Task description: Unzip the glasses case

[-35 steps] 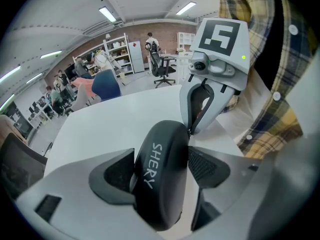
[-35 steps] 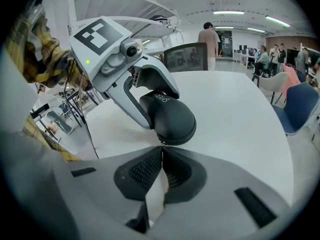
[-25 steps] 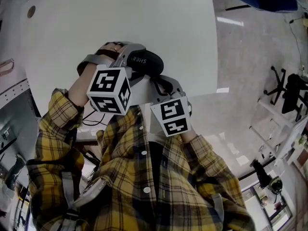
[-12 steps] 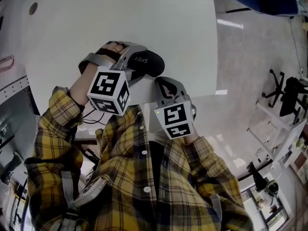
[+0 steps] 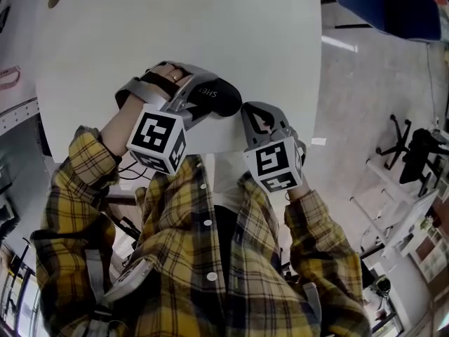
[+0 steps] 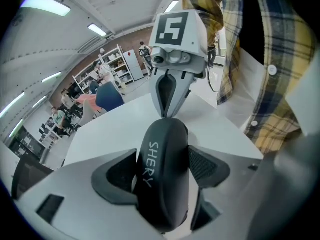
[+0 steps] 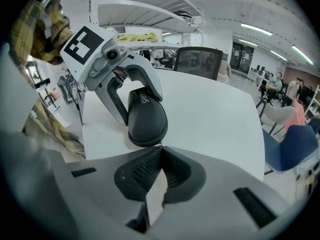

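A black glasses case (image 5: 219,98) marked SHERY is held just above the near edge of the white table (image 5: 175,27). My left gripper (image 5: 200,93) is shut on the case across its width. In the left gripper view the case (image 6: 162,184) fills the gap between both pads (image 6: 206,165). My right gripper (image 5: 245,110) is at the case's right end with its jaws shut. In the right gripper view its tips (image 7: 161,147) meet right at the rim of the case (image 7: 146,118), pinching the small zipper pull. The zip line itself is hard to see.
The person's yellow plaid shirt (image 5: 210,258) fills the lower head view. A blue chair (image 5: 393,5) stands at the top right and a black office chair (image 5: 421,142) at the right, both on the floor. The table edge lies just under the grippers.
My right gripper has shifted to the right, from under the case to its right end. The left gripper and case have barely moved.
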{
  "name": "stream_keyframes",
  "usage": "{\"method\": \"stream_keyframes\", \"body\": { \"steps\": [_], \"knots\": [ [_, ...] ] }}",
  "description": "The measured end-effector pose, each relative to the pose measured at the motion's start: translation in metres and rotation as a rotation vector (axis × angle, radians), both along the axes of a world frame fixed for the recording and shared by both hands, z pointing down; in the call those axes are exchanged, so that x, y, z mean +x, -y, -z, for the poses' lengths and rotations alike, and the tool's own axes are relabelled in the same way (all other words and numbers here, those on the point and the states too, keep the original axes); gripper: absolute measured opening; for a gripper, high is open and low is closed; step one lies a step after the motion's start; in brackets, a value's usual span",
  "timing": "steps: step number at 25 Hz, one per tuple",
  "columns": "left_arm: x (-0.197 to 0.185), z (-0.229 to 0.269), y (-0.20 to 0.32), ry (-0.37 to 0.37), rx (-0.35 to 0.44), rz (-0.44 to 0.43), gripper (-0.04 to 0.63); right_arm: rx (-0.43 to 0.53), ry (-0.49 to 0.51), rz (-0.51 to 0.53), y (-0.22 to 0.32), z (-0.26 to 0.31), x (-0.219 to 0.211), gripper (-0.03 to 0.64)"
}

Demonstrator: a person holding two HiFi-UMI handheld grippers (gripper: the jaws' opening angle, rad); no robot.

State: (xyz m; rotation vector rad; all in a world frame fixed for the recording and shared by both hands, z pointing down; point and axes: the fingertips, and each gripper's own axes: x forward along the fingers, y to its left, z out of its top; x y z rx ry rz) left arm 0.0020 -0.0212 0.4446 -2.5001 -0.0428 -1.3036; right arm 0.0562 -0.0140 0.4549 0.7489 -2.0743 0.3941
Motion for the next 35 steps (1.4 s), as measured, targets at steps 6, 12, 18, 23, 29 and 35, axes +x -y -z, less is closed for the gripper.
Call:
{"method": "stream_keyframes", "body": {
  "steps": [6, 12, 18, 23, 29, 35],
  "knots": [
    [-0.005, -0.003, 0.000, -0.003, 0.023, -0.002, 0.324, 0.036, -0.053, 0.237, 0.021, 0.001, -0.012, -0.002],
    [-0.009, -0.003, -0.002, 0.000, 0.032, 0.003, 0.324, 0.082, -0.109, 0.456, 0.032, -0.001, -0.025, -0.002],
    [-0.013, -0.003, -0.002, -0.002, 0.008, 0.098, 0.330, 0.053, -0.092, 0.465, 0.024, -0.002, -0.024, -0.002],
    [-0.033, 0.022, -0.005, -0.077, -0.115, 0.364, 0.337, 0.010, -0.072, 0.389, 0.004, 0.000, -0.018, -0.002],
    [-0.069, 0.051, 0.002, -0.370, -0.412, 1.025, 0.338, -0.049, 0.020, 0.342, -0.034, 0.002, -0.040, -0.002],
    [-0.090, 0.012, -0.001, -0.489, -0.580, 1.447, 0.337, -0.085, 0.068, 0.397, -0.068, -0.019, -0.082, -0.002]
  ]
}}
